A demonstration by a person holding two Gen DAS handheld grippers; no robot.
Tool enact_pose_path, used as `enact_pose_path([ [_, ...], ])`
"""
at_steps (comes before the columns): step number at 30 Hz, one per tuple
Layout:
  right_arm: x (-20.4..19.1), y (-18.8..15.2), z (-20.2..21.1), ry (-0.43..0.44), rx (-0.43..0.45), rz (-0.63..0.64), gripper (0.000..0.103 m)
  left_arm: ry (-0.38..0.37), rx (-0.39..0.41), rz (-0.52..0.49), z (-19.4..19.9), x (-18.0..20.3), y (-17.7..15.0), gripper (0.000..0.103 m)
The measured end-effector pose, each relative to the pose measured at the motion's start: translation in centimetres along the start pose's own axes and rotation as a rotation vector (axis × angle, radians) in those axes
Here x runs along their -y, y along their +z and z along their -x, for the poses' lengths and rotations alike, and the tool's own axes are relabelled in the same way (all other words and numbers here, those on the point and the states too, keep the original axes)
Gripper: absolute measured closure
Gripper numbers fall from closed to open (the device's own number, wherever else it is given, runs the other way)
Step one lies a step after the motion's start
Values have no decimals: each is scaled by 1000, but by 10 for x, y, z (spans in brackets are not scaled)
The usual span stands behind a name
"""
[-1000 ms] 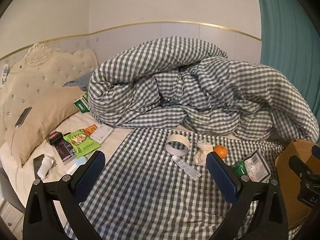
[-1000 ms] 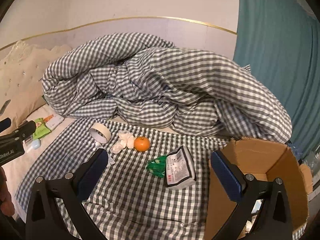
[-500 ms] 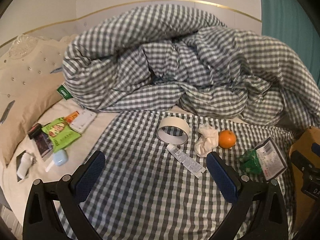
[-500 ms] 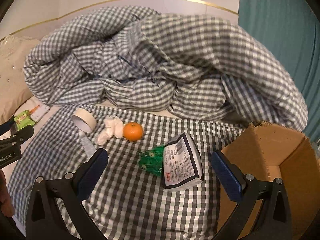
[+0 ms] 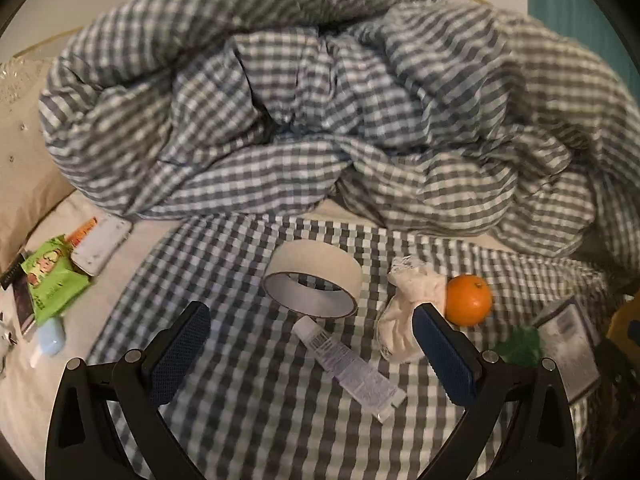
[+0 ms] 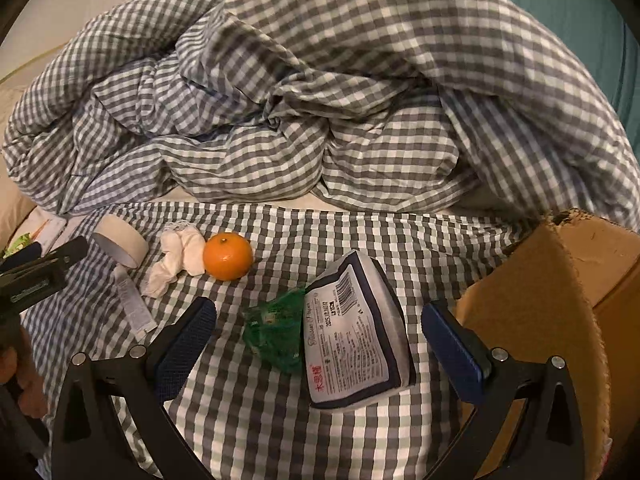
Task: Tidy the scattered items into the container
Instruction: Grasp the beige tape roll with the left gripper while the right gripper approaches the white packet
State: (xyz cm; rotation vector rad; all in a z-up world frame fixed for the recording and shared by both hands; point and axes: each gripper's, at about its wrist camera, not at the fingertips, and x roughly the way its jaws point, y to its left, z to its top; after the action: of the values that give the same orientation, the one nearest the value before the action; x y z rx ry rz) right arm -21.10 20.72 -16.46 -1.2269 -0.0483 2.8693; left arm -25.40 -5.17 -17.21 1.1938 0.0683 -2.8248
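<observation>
My left tongs (image 5: 310, 334) and right tongs (image 6: 320, 330), both wide and empty, have dropped closer over the tube (image 5: 348, 368) and tissue pack (image 6: 356, 332) on the bed, the cardboard box (image 6: 560, 320) waiting at right.

left gripper (image 5: 310, 344): we see black frame, blue textured pads, silver screws
right gripper (image 6: 318, 336): same black frame, blue pads

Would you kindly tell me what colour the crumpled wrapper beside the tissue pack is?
Green wrapper, clearest in the right wrist view.
</observation>
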Motion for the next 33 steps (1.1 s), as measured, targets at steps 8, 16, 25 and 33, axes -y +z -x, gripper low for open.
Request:
enact_pose_path([
  [8,8,-4,-20,-6,-24,-6,0,5,-44,20,-49,12,1,0],
  [16,15,-4,-34,-12,-41,16,0,30,-35,17,-72,26,10,6],
  [25,19,-6,-37,-5,-41,14,0,54,-70,34,-95,27,15,50],
  [33,18,-7,-38,9,-40,13,0,2,-106,33,-104,29,13,97],
])
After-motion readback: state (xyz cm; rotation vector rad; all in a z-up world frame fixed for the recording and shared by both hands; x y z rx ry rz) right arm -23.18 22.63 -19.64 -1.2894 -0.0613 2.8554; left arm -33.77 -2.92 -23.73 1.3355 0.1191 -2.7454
